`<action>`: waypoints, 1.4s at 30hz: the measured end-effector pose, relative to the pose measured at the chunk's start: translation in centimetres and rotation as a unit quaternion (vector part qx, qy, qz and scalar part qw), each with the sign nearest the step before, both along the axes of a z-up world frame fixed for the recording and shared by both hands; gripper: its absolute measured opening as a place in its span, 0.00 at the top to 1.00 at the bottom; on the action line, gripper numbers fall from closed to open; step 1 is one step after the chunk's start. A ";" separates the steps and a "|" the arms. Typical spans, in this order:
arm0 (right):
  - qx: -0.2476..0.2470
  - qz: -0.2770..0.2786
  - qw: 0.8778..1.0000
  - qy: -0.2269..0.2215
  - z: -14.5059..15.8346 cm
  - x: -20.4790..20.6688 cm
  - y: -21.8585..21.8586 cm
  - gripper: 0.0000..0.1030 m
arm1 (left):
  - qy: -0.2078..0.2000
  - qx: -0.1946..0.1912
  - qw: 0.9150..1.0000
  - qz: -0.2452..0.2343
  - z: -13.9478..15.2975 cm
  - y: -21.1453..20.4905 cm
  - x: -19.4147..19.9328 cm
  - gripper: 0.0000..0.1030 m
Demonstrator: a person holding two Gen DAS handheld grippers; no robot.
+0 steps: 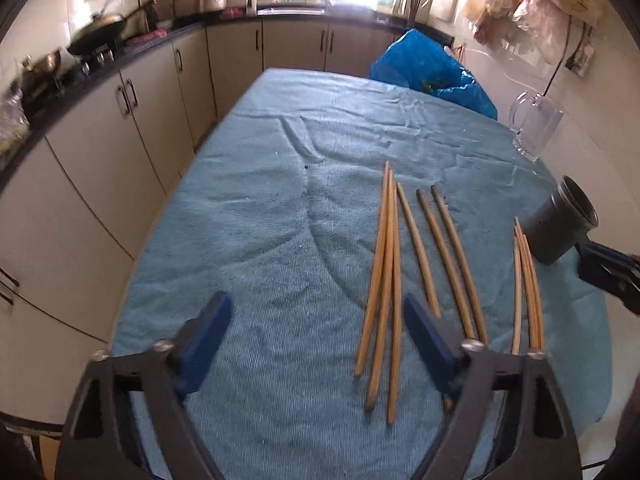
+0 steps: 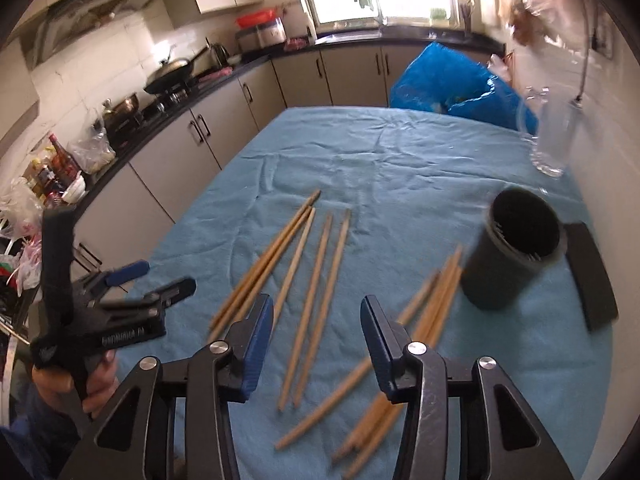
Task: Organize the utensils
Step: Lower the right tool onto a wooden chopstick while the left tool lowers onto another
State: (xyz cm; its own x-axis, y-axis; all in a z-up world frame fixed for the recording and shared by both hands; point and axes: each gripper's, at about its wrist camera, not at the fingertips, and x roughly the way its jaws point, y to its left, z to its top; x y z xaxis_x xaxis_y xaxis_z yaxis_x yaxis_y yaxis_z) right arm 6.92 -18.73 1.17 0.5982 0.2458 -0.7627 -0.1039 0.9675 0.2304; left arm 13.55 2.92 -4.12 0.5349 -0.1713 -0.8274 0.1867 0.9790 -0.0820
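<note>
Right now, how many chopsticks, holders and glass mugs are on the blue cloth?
Wooden chopsticks: 9
Dark cylindrical holder: 1
Glass mug: 1
Total: 11

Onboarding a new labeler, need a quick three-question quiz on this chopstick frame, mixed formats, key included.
1. True or false: the dark cup stands upright on the blue cloth.
2. What lies nearest the dark cup? A) the glass mug B) a bundle of chopsticks C) the blue plastic bag
3. Fill in: the right gripper holds ____ between its jaws.

Key: 1. False, it is tipped, its mouth showing. 2. B. 3. Nothing; the jaws are apart over the cloth.
</note>
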 end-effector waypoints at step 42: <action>0.020 -0.049 0.988 0.148 -8.9 10.7 -3.1 0.91 | 0.120 -0.003 0.991 -0.066 -4.5 -9.1 14.3 0.79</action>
State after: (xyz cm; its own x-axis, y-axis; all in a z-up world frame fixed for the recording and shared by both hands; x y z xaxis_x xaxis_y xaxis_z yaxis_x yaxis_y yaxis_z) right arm 17.60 -21.86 -7.75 0.3731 0.2319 -0.8984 0.0674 0.9589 0.2755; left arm 27.85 -6.22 -8.63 0.2949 -0.2324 -0.9268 0.2875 0.9466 -0.1459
